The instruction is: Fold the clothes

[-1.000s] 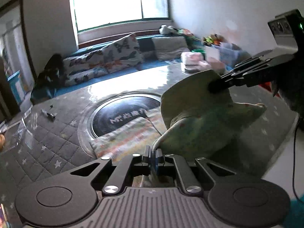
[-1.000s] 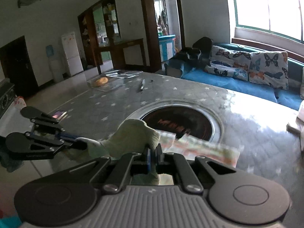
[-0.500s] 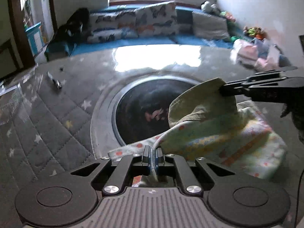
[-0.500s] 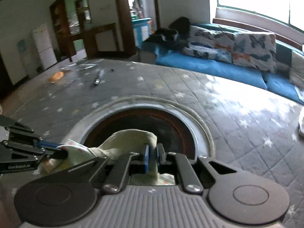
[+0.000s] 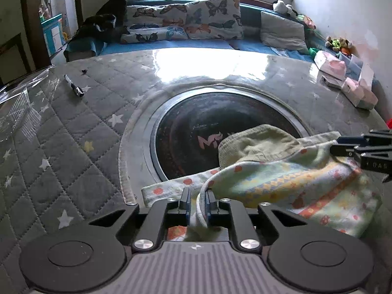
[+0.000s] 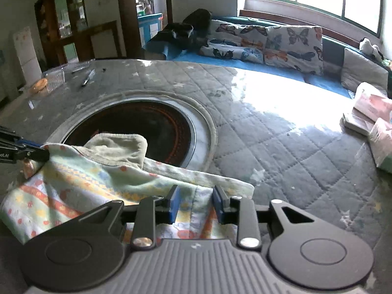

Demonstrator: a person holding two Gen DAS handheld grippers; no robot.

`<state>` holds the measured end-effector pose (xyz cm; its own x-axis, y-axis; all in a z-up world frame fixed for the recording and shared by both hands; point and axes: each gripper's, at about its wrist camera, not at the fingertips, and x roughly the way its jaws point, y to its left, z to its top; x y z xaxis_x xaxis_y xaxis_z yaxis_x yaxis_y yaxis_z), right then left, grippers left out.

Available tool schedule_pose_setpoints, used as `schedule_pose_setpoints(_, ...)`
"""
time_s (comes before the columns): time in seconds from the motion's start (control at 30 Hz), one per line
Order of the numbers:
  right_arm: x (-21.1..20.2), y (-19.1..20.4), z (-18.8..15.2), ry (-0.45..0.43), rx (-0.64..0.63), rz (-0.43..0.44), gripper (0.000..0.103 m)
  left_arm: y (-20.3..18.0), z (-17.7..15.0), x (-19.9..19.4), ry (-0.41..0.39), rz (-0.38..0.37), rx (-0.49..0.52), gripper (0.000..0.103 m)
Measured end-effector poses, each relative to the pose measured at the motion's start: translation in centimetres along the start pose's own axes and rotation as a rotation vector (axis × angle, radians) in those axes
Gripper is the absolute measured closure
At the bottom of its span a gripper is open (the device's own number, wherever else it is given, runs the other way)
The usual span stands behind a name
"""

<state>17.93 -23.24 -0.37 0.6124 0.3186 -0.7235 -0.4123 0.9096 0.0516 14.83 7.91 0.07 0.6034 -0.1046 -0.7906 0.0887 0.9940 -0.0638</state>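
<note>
A small pale-green garment [image 5: 289, 183] with orange and yellow print lies folded over on the quilted grey table, partly over the round black hotplate [image 5: 196, 132]. Its plain green inner side [image 6: 115, 147] shows at the top. My left gripper [image 5: 198, 204] is open a little, with the garment's hem still lying between its fingers. My right gripper [image 6: 196, 204] is open over the garment's near edge [image 6: 191, 193], holding nothing. Each gripper's tip shows at the edge of the other's view, resting against the cloth.
A pen [image 5: 73, 88] and a clear plastic tray [image 6: 52, 79] lie at the table's far left. Pink and white packages [image 5: 343, 78] sit at the right edge. A sofa with butterfly cushions [image 6: 269, 41] runs behind the table.
Both grippers lowered the garment onto the table, folding it over. The right gripper opened and let go; the left gripper loosened its hold on the hem.
</note>
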Motion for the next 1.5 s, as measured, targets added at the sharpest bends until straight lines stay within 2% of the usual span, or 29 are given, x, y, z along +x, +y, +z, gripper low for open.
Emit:
schedule_pose_setpoints(0.1, 0.8, 0.0, 0.0, 0.011, 0.018, -0.011, 0.072, 0.1, 0.0, 0.1, 0.004, 0.009, -0.002, 0.084)
schedule_pose_setpoints(0.13, 1.1, 0.0, -0.1, 0.016, 0.023, -0.018, 0.067, 0.2, 0.0, 0.2, 0.007, 0.010, -0.004, 0.084)
schedule_pose_setpoints(0.2, 1.1, 0.0, -0.2, 0.009, 0.016, -0.022, 0.067, 0.1, 0.0, 0.2, 0.004, 0.013, 0.002, 0.085)
schedule_pose_setpoints(0.27, 1.1, 0.1, -0.2, 0.001, 0.005, -0.037, 0.086, -0.2, 0.0, 0.3, -0.001, 0.029, 0.017, 0.085)
schedule_pose_setpoints(0.33, 1.0, 0.2, -0.1, -0.017, 0.000, -0.055, 0.094, -0.4, 0.1, 0.4, -0.004, 0.048, 0.023, 0.085)
schedule_pose_setpoints(0.47, 1.4, 0.4, 0.1, -0.027, -0.007, -0.075, 0.092, 0.0, 0.3, 0.2, -0.013, 0.070, 0.007, 0.082)
schedule_pose_setpoints(0.53, 0.8, 0.3, 0.3, -0.052, 0.005, -0.084, 0.091, 0.3, 0.4, -0.2, -0.021, 0.082, -0.003, 0.072)
schedule_pose_setpoints(0.63, -0.7, 0.4, 0.8, -0.077, 0.036, -0.036, 0.088, 0.9, 0.6, -0.7, -0.036, 0.107, -0.018, 0.072)
schedule_pose_setpoints(0.73, -0.9, 1.7, 0.9, -0.045, 0.026, 0.066, 0.088, 1.8, 1.2, -1.6, -0.067, 0.133, -0.052, 0.072)
schedule_pose_setpoints(0.8, -0.1, 2.7, 0.9, -0.023, 0.010, 0.094, 0.088, 2.0, 1.5, -2.2, -0.079, 0.116, -0.084, 0.072)
schedule_pose_setpoints(0.9, 1.6, 4.1, 1.1, 0.003, -0.003, 0.114, 0.088, 0.8, 1.3, -2.7, -0.080, 0.051, -0.085, 0.073)
schedule_pose_setpoints(1.03, 3.6, 4.3, 1.8, 0.009, 0.020, 0.098, 0.081, -1.8, 1.1, -2.6, -0.061, -0.033, -0.059, 0.074)
schedule_pose_setpoints(1.13, 2.9, 4.1, 1.9, 0.000, -0.001, 0.089, 0.079, -3.8, 1.1, -1.9, -0.052, -0.086, -0.040, 0.073)
schedule_pose_setpoints(1.3, 1.0, 4.1, 0.4, 0.010, -0.032, 0.082, 0.075, -5.6, 1.3, 0.7, -0.023, -0.104, -0.031, 0.073)
schedule_pose_setpoints(1.43, -0.4, 4.1, -0.8, 0.018, -0.057, 0.078, 0.074, -5.9, 1.1, 2.6, 0.002, -0.072, -0.031, 0.073)
schedule_pose_setpoints(1.5, -1.2, 4.1, -1.4, 0.022, -0.069, 0.075, 0.074, -6.0, 0.7, 2.2, -0.005, -0.067, -0.026, 0.073)
